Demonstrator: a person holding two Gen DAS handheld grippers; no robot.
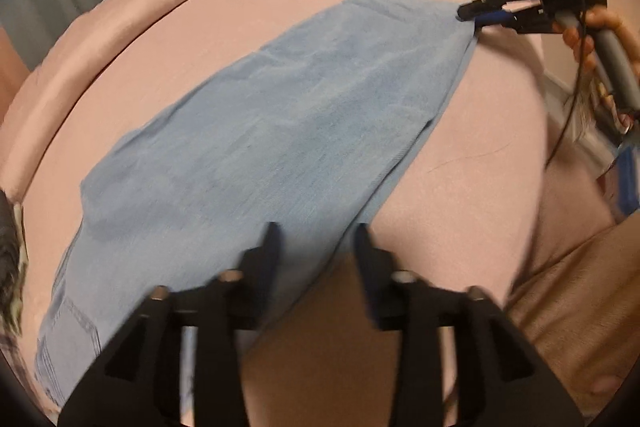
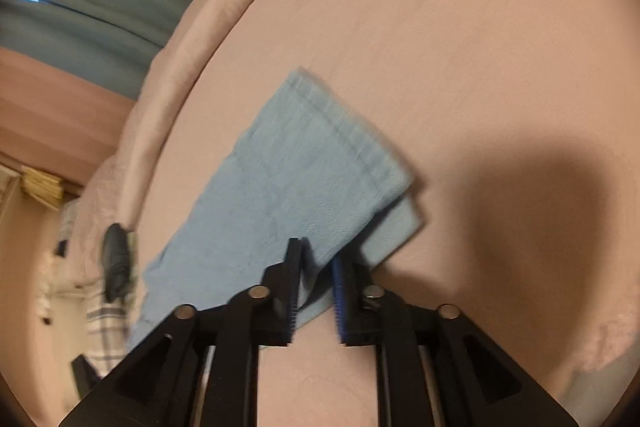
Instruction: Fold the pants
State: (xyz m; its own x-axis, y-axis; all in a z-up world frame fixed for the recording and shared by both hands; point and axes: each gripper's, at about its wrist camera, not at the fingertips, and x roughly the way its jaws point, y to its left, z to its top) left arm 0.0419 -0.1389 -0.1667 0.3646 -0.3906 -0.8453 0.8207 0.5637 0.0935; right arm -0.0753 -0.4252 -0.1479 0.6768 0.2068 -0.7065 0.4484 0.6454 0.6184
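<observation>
Light blue pants lie stretched across a pink bed, legs folded one on the other, a back pocket at the lower left. My left gripper is open over the pants' near edge, holding nothing. My right gripper at the far leg end looks closed on the cloth. In the right wrist view the right gripper has its fingers around the edge of the pants' leg end, with a gap between them and the hems just beyond.
The bed's rolled pink border curves along the left. A dark object and checked cloth sit at the bed's left edge. A person's hand holds the right gripper's handle. A grey-blue curtain hangs beyond.
</observation>
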